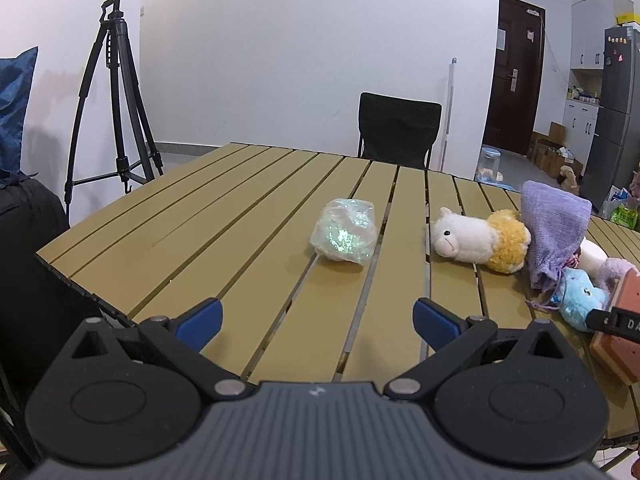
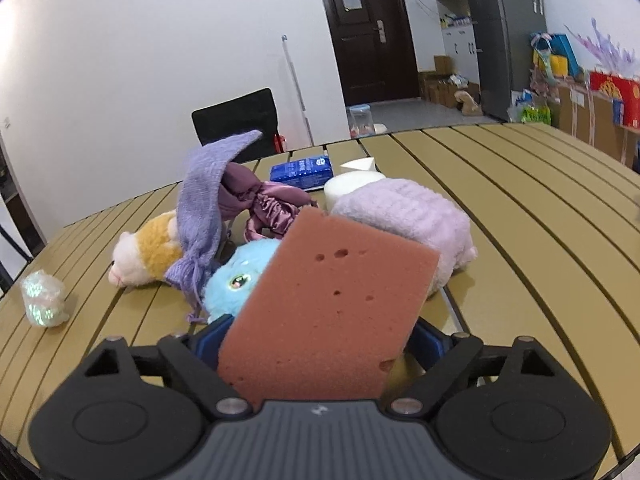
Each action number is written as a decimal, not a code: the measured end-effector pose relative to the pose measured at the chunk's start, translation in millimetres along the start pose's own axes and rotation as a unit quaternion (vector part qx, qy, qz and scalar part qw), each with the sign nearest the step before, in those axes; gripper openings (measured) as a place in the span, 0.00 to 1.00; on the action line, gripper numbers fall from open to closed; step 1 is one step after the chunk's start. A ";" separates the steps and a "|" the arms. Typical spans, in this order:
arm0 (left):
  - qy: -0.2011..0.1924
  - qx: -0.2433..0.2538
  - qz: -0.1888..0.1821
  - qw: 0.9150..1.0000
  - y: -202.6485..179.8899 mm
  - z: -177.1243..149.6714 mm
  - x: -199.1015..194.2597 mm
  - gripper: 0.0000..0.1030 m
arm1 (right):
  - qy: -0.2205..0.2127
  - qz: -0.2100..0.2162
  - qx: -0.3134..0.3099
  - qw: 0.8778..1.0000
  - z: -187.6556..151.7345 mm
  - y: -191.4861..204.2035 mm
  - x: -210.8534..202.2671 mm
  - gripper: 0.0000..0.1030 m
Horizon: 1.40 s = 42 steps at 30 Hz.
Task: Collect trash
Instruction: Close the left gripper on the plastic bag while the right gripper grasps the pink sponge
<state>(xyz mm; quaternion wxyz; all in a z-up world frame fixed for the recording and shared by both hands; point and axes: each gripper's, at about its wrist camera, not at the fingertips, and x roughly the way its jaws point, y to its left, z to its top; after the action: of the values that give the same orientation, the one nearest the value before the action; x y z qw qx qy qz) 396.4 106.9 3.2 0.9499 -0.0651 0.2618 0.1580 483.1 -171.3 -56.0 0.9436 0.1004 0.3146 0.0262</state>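
Observation:
A crumpled iridescent plastic wrapper lies on the slatted tan table, ahead of my left gripper. That gripper is open, with nothing between its blue pads. The wrapper also shows at the far left of the right wrist view. My right gripper has a reddish-brown sponge between its blue pads, tilted to the right, and the pads sit against its sides. The same sponge shows at the right edge of the left wrist view.
Behind the sponge is a pile: an alpaca plush, a purple knit pouch, a blue plush, a lilac fluffy bundle, a satin scrunchie and a blue tissue pack. A black chair and a tripod stand beyond the table.

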 end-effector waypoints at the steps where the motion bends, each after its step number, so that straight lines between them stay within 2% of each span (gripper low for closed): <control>1: 0.000 0.000 -0.001 1.000 0.4 0.9 0.4 1.00 | -0.002 0.000 -0.003 1.000 -0.3 -0.3 -1.3 0.86; 15: -0.002 0.005 0.001 1.000 -12.2 38.3 34.3 1.00 | -0.058 0.012 -0.025 0.998 5.1 -19.1 -27.2 0.85; 23: -0.003 0.013 0.016 1.000 -25.7 61.2 79.5 1.00 | -0.078 -0.006 -0.035 0.996 5.8 -32.5 -27.6 0.85; 31: 0.020 0.009 0.022 1.000 -32.7 64.8 122.5 0.99 | -0.089 -0.019 -0.037 0.995 4.8 -42.5 -23.1 0.85; 34: 0.033 0.008 0.024 0.999 -31.3 62.8 135.0 0.88 | -0.084 -0.018 -0.037 0.996 4.5 -44.5 -19.6 0.85; 39: 0.060 0.007 0.017 0.998 -29.7 57.9 150.8 0.50 | -0.081 -0.017 -0.036 0.996 3.3 -45.9 -17.2 0.85; 42: 0.061 0.007 0.016 0.998 -26.9 56.2 152.6 0.46 | -0.080 -0.013 -0.037 0.996 3.9 -43.6 -15.7 0.85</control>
<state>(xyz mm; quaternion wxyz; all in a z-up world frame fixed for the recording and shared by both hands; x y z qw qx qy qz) 556.2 133.8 -26.8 0.9301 -0.0638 0.3209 0.1668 472.3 -216.4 -52.6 0.9690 0.0627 0.2383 0.0177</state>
